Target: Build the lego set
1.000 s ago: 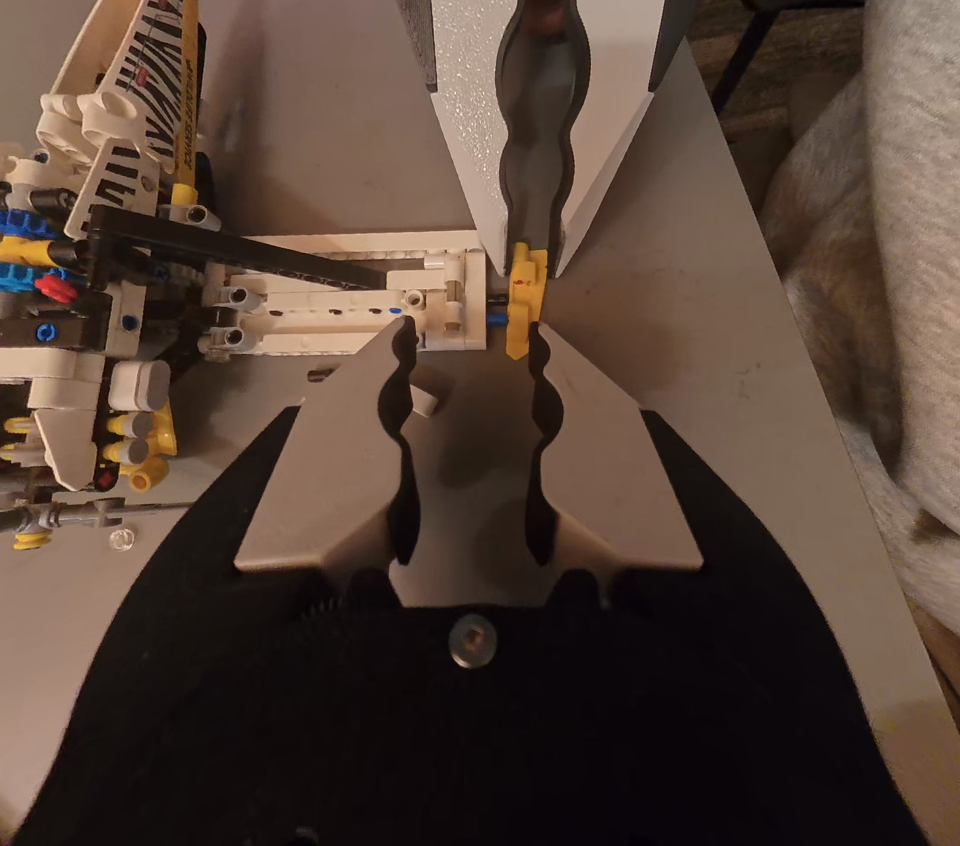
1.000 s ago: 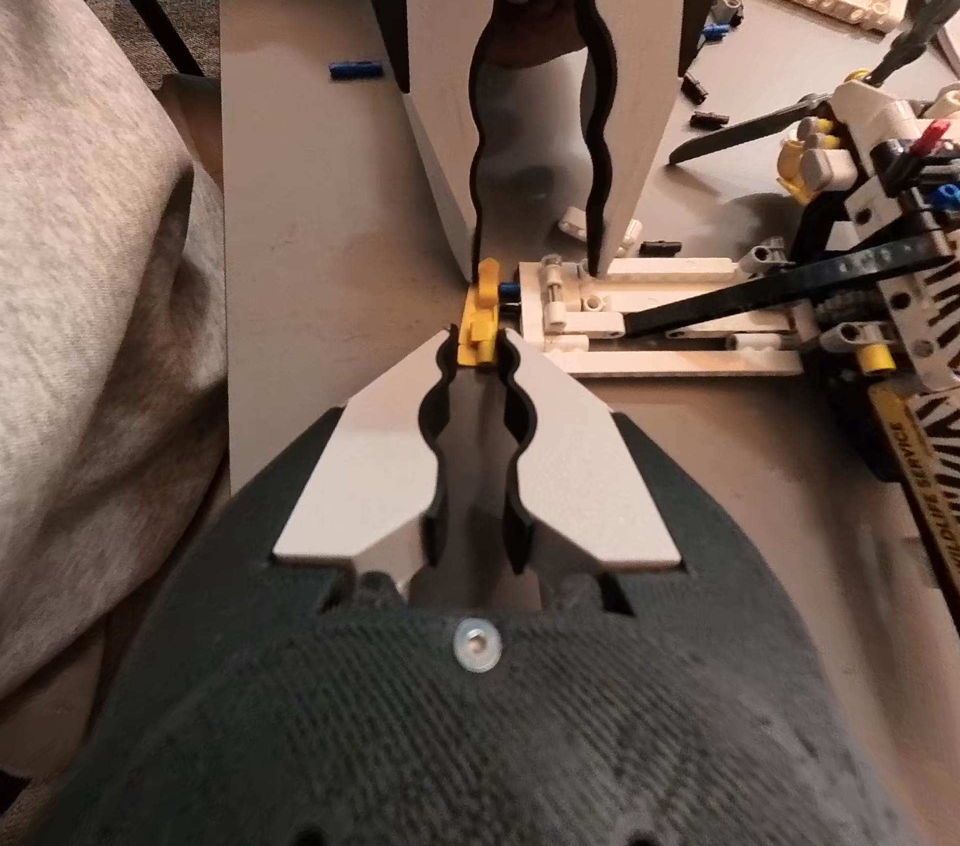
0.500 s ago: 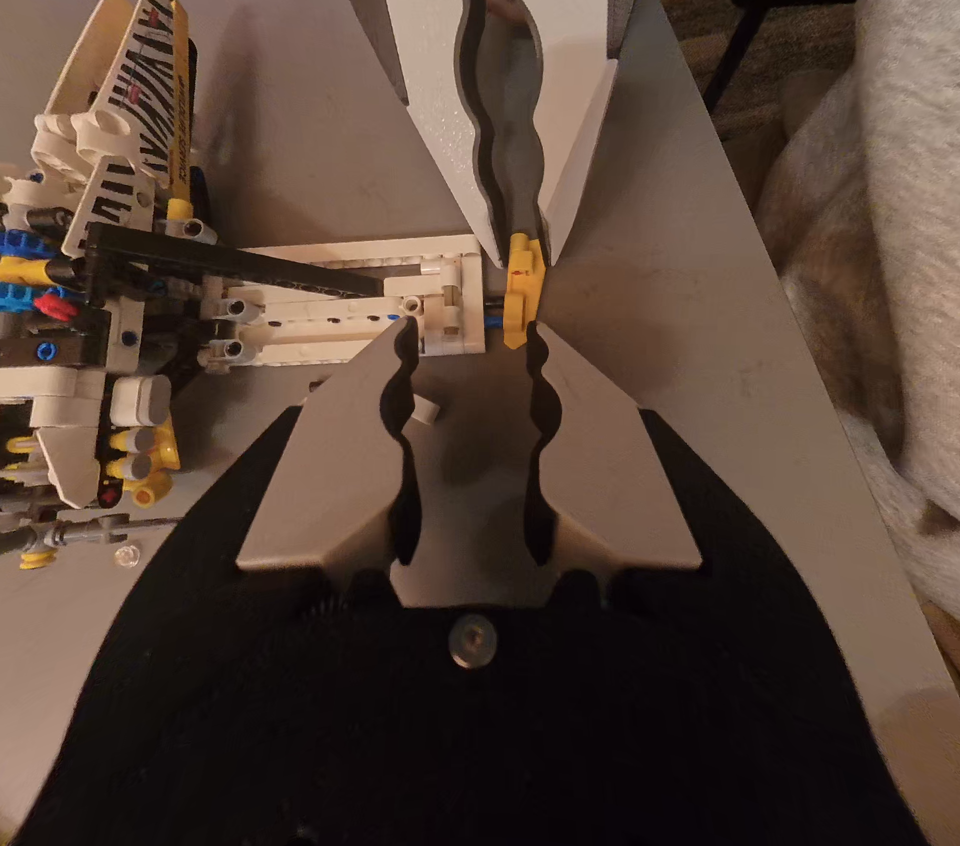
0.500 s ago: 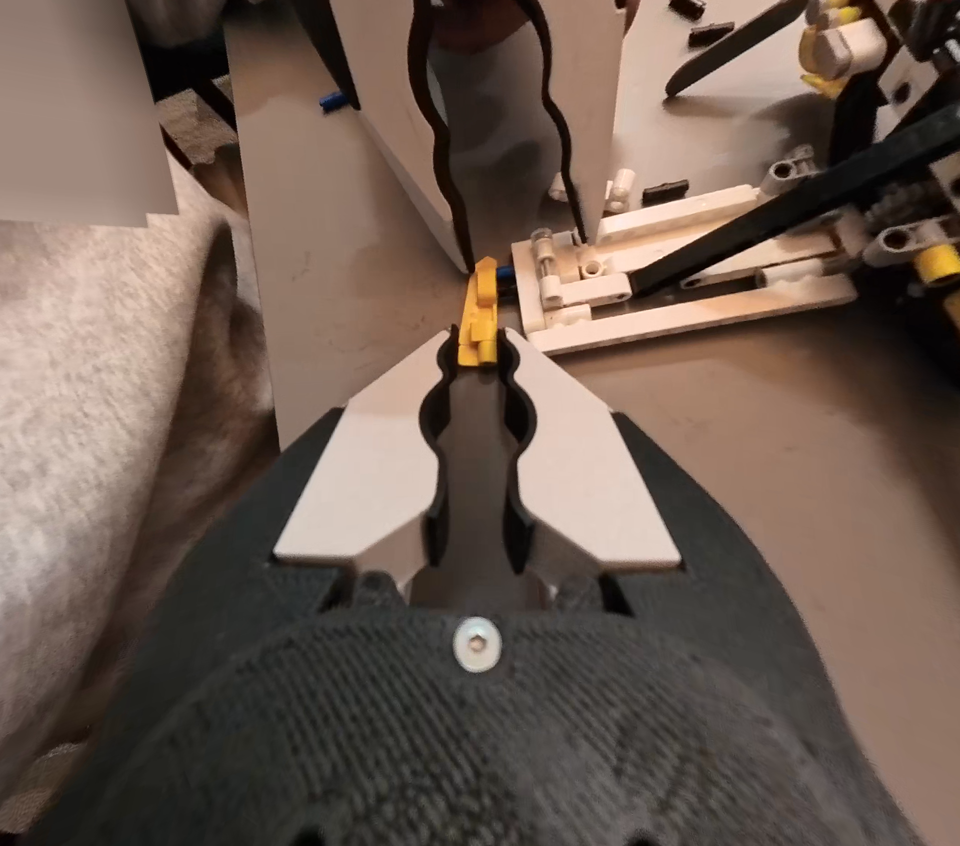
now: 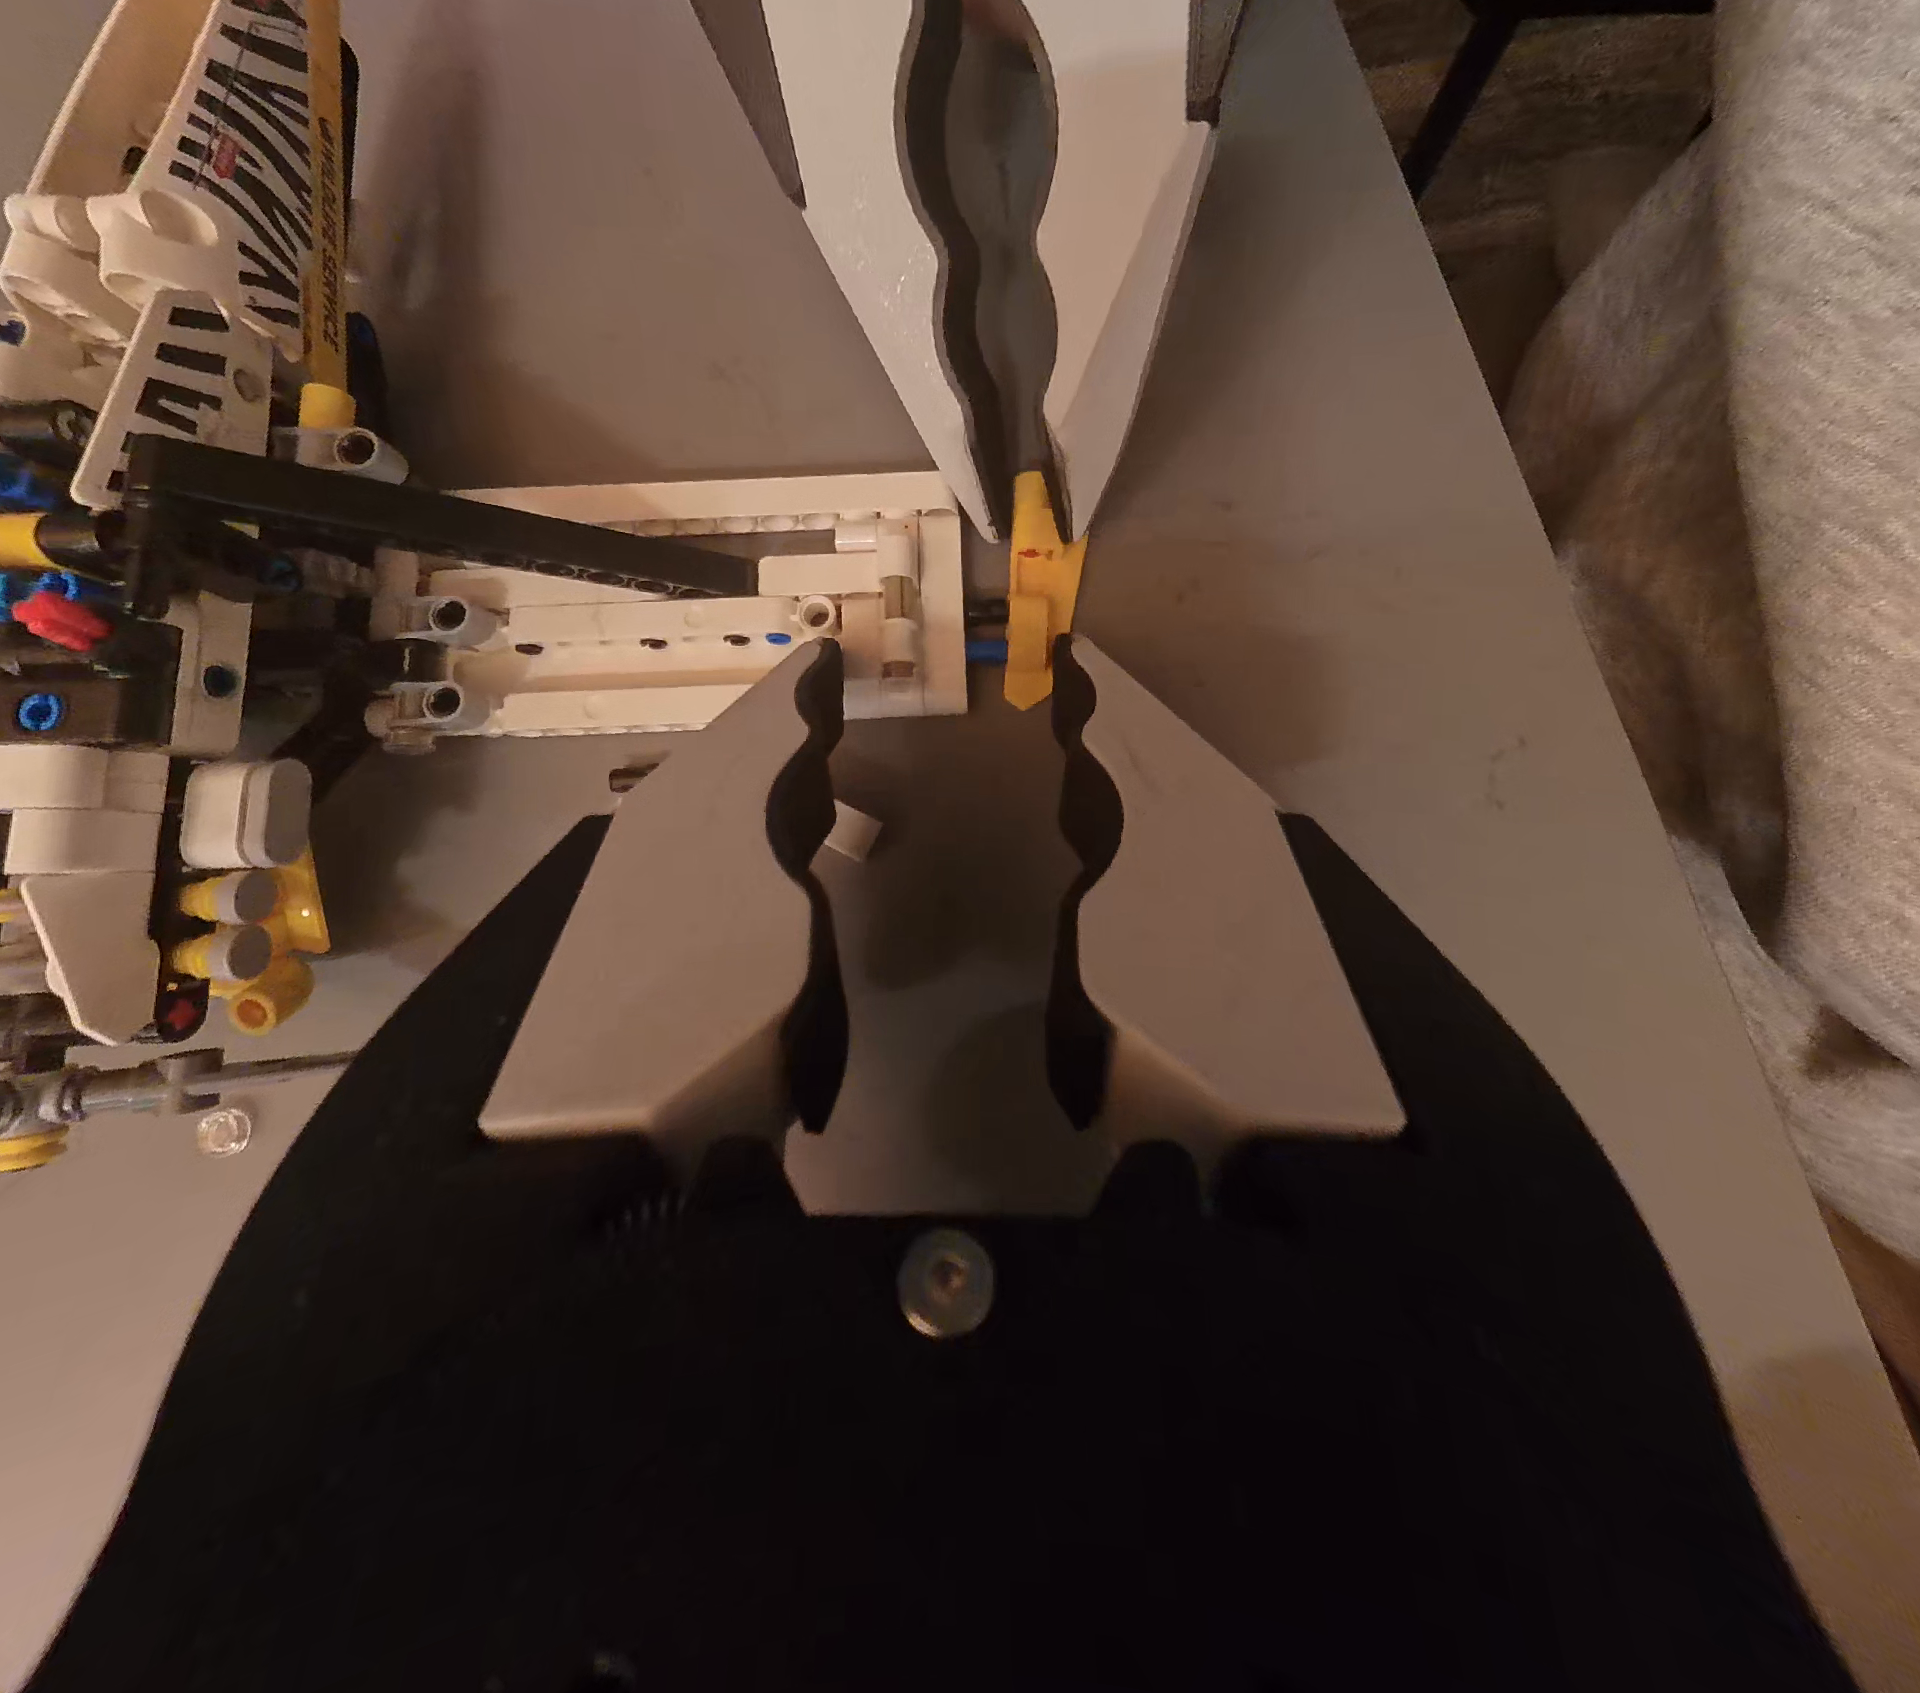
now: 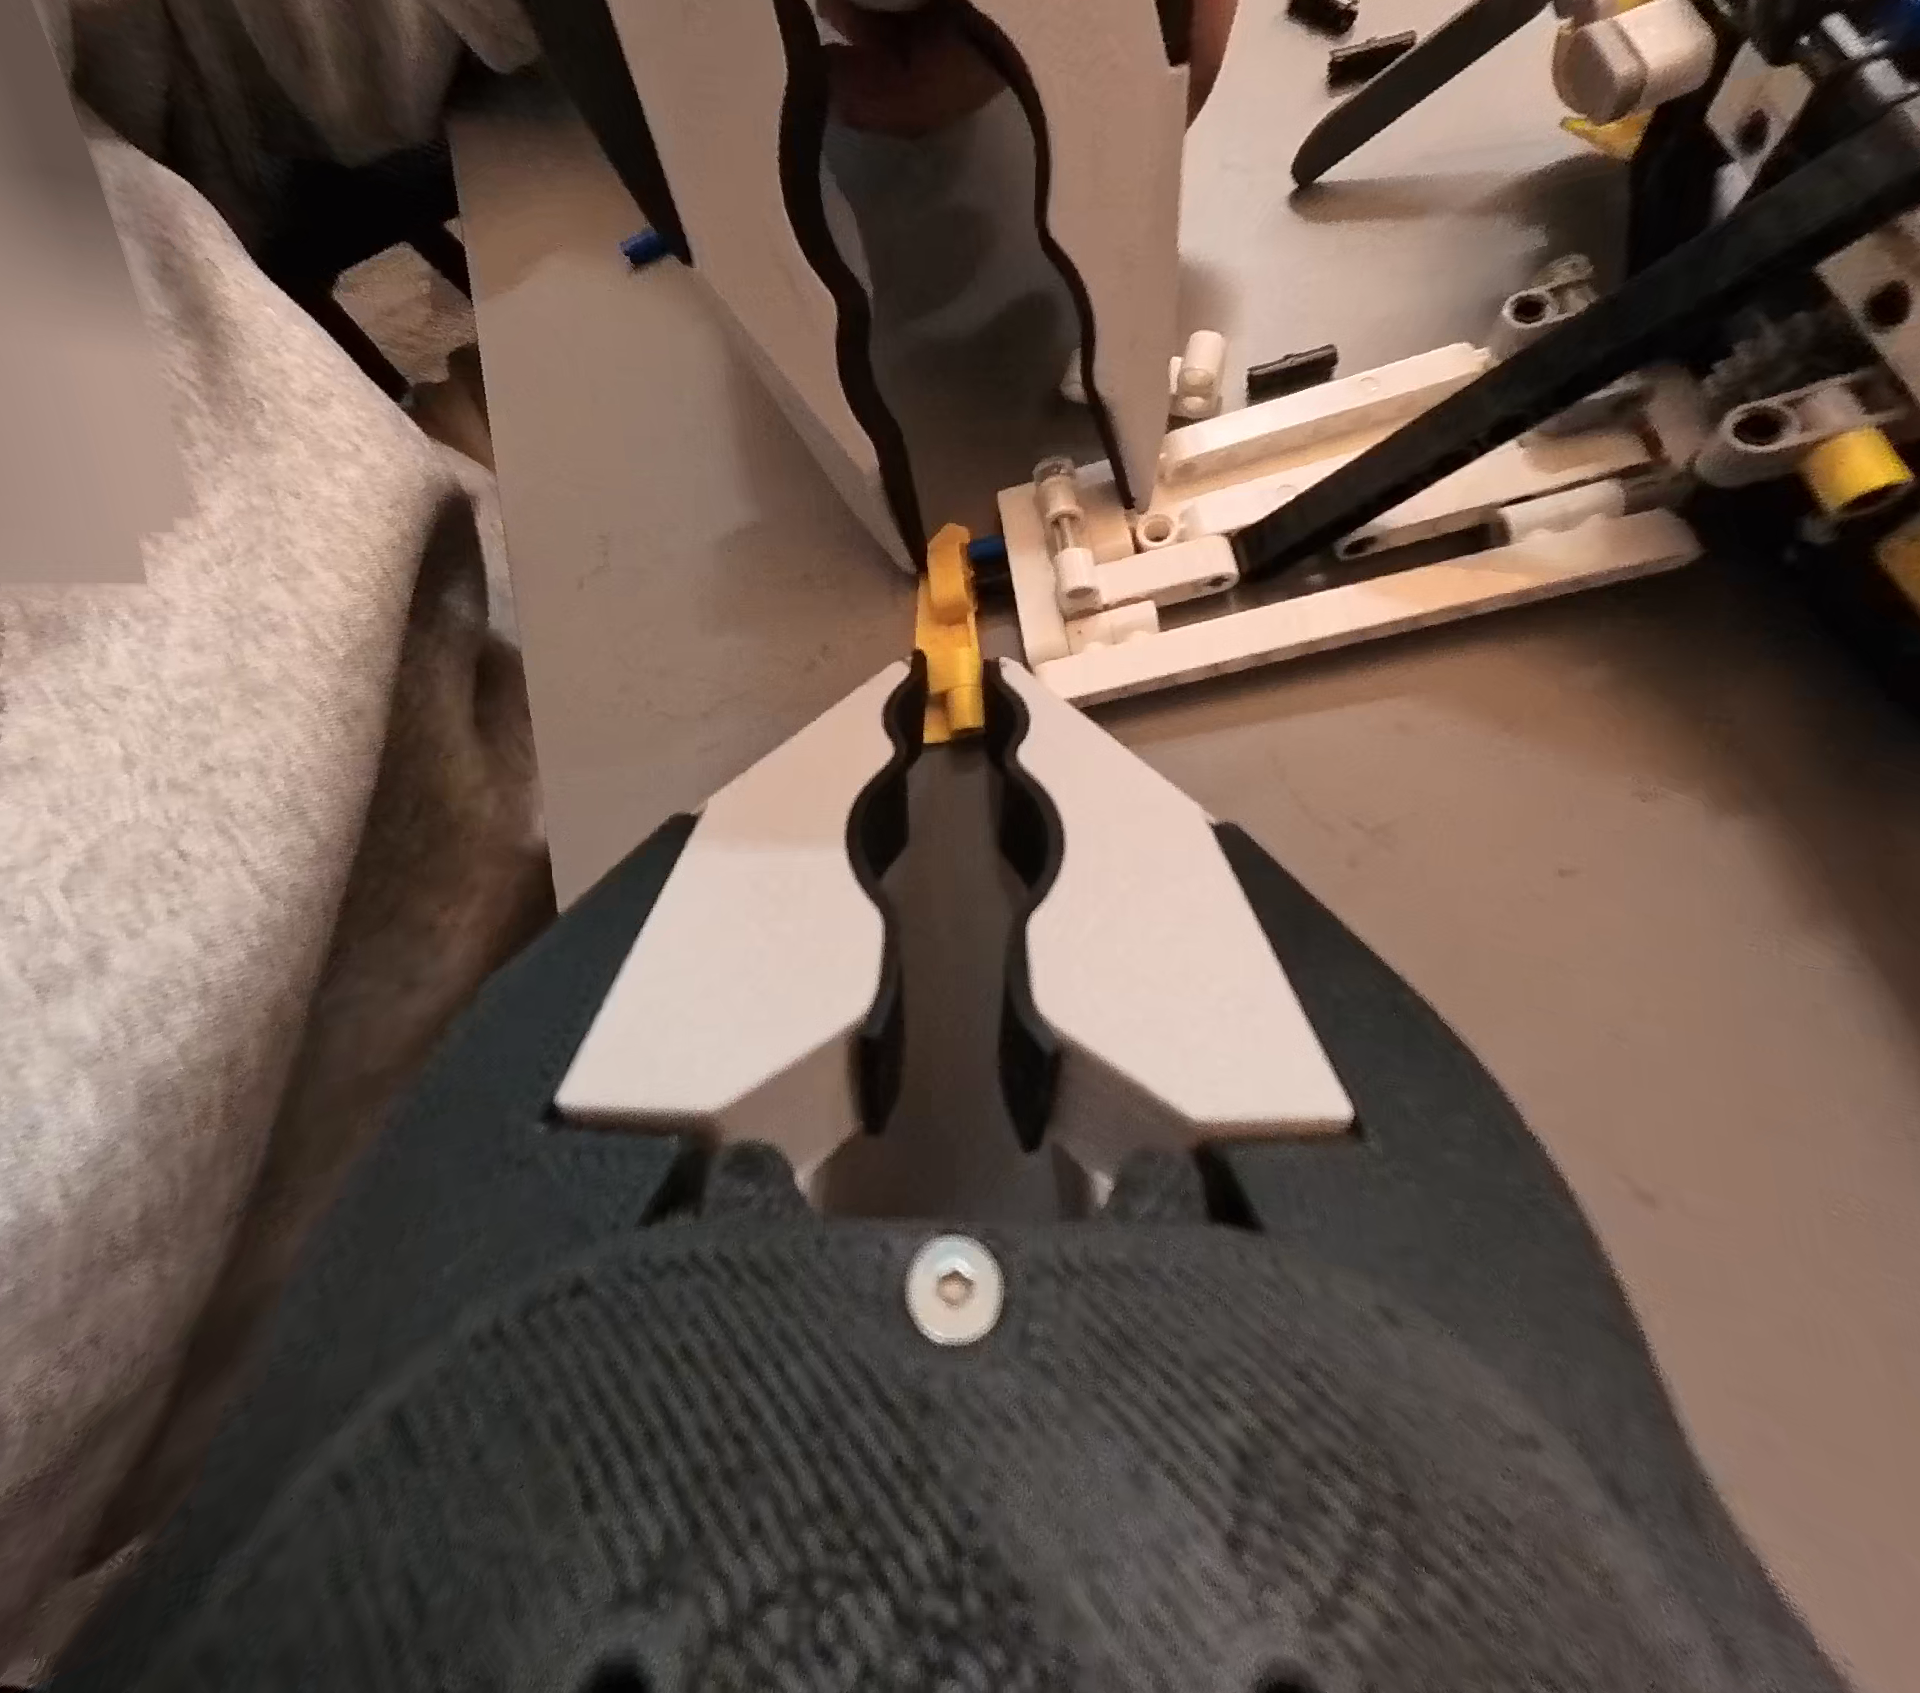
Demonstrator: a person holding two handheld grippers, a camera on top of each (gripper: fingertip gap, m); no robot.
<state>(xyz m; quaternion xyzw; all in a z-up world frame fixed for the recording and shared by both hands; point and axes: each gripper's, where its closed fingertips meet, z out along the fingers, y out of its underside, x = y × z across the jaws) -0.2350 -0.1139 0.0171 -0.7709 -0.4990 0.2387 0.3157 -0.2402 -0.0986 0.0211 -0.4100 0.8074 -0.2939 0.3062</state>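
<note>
- Lego set, largest item first: the white, black and yellow plastic Technic model with zebra-striped panels [image 5: 223,209] sits at the left of the smooth grey table [image 5: 582,272]. Its long white studded tail beam [image 5: 686,604] lies flat, reaching toward my tools.
- My left hand-held gripper [image 5: 940,656] has its jaws set wide, one tip on the beam's end block, the other tip just beside the yellow piece. I judge it is bracing, not gripping.
- My right hand-held gripper [image 6: 951,687], with wavy black-lined white fingers, is pinched narrow on the small flat yellow plastic connector [image 6: 948,604] at the beam's end.
- A short blue pin [image 5: 985,654] bridges connector and beam; I think it is not fully seated.
- To do this well, I would push straight along the pin's line, keep the connector square, and hold the beam down so it cannot slide on the slick table.
- Hard, glossy plastic will slip if my pinch loosens.
- Loose small black pins [image 6: 1351,54] lie well apart.
</note>
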